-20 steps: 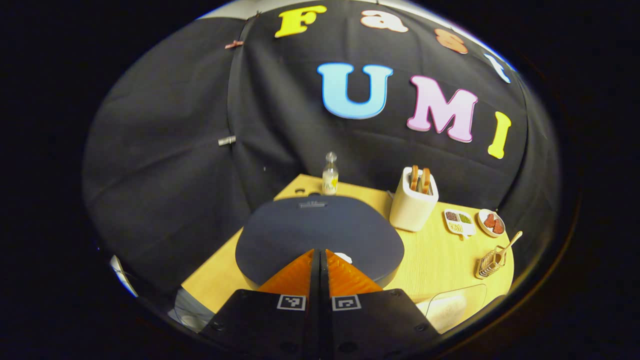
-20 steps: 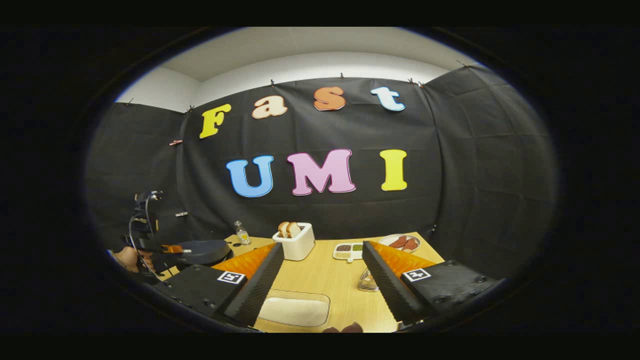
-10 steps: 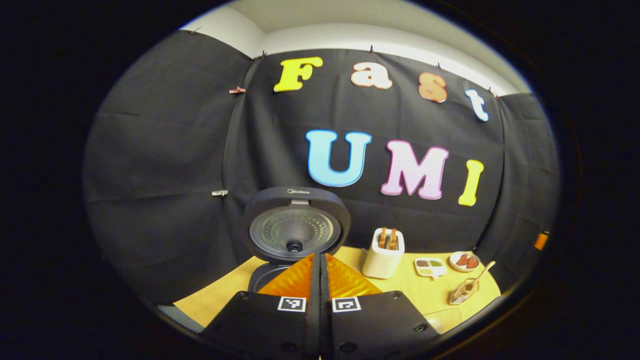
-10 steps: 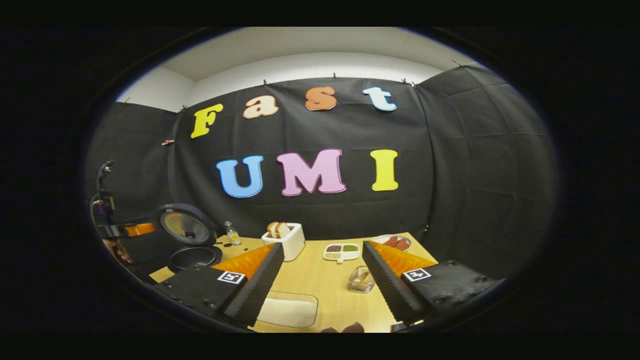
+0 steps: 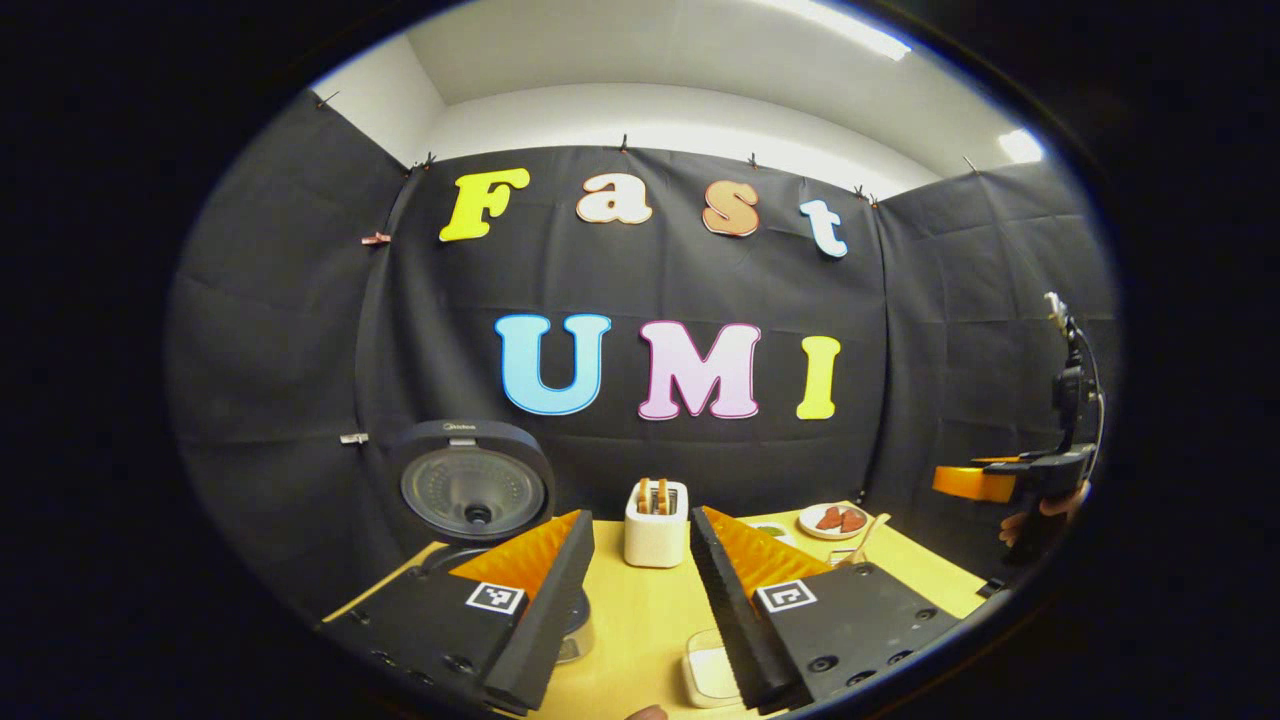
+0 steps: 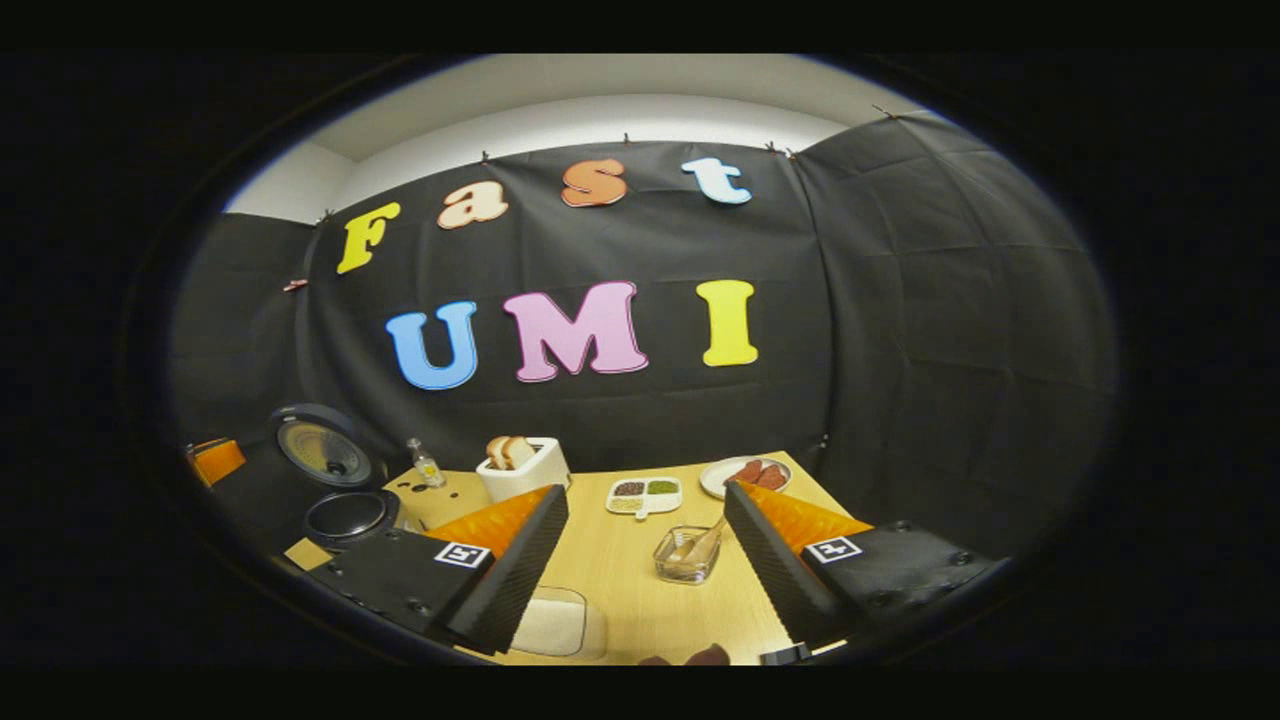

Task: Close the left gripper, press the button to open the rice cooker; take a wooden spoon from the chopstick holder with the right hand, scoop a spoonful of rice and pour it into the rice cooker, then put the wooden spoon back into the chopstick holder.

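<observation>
Our left tongs (image 5: 640, 600), pressed together a moment ago, now stand apart beside the open rice cooker (image 5: 470, 490); right tongs (image 6: 645, 560) gape above the wooden tabletop (image 6: 640, 590).

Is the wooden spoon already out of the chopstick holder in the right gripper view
No, the wooden spoon leans inside the chopstick holder on the table, between the open right gripper's fingers but ungripped.

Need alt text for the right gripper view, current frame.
Open right tool hovers over a wooden table, aimed at a chopstick holder holding a wooden spoon. At left, the rice cooker stands with its lid up.
</observation>
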`<state>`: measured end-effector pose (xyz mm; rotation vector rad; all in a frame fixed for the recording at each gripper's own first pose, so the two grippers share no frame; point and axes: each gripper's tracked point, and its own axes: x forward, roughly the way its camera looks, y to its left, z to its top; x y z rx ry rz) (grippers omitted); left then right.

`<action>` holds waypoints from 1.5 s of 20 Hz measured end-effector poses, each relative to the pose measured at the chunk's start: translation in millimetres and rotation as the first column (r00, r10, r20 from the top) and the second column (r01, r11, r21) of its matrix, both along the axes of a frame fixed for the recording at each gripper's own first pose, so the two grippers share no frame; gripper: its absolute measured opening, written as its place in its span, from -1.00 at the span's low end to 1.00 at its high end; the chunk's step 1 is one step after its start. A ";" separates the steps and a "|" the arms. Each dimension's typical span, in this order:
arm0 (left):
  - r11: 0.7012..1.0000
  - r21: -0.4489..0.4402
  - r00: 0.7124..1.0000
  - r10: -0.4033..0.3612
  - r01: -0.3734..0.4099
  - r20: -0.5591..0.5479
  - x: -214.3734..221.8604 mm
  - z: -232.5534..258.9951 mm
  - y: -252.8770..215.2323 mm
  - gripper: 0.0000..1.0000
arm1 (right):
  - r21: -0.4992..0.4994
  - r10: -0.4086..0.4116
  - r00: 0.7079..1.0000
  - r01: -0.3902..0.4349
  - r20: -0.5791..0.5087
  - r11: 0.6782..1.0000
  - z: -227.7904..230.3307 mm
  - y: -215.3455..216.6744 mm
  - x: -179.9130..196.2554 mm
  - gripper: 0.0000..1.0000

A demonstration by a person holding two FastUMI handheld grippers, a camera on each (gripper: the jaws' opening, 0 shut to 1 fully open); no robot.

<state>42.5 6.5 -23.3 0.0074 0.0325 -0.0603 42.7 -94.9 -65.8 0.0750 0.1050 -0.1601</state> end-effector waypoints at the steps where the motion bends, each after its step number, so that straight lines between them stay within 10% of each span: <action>1: 1.000 -0.022 1.000 0.007 -0.007 -0.002 -0.1 -2.2 -1.2 0.40 | 0.008 -0.014 1.000 0.014 -0.007 1.000 -5.0 -10.0 5.1 0.96; 23: 0.990 -0.009 0.984 0.142 -0.144 -0.108 -15.3 -25.5 -0.6 0.65 | 0.393 -0.163 0.929 0.294 -0.333 0.872 -221.6 -132.0 180.1 0.87; 29: 0.991 0.006 0.983 0.133 -0.133 -0.130 -13.9 -31.0 -5.3 0.65 | 0.483 -0.140 0.921 0.315 -0.364 0.817 -225.8 -127.1 190.6 -0.55; 30: 0.991 0.007 0.982 0.131 -0.132 -0.133 -13.2 -31.6 -5.3 0.65 | 0.478 -0.142 0.919 0.318 -0.368 0.819 -231.1 -124.8 192.5 -0.52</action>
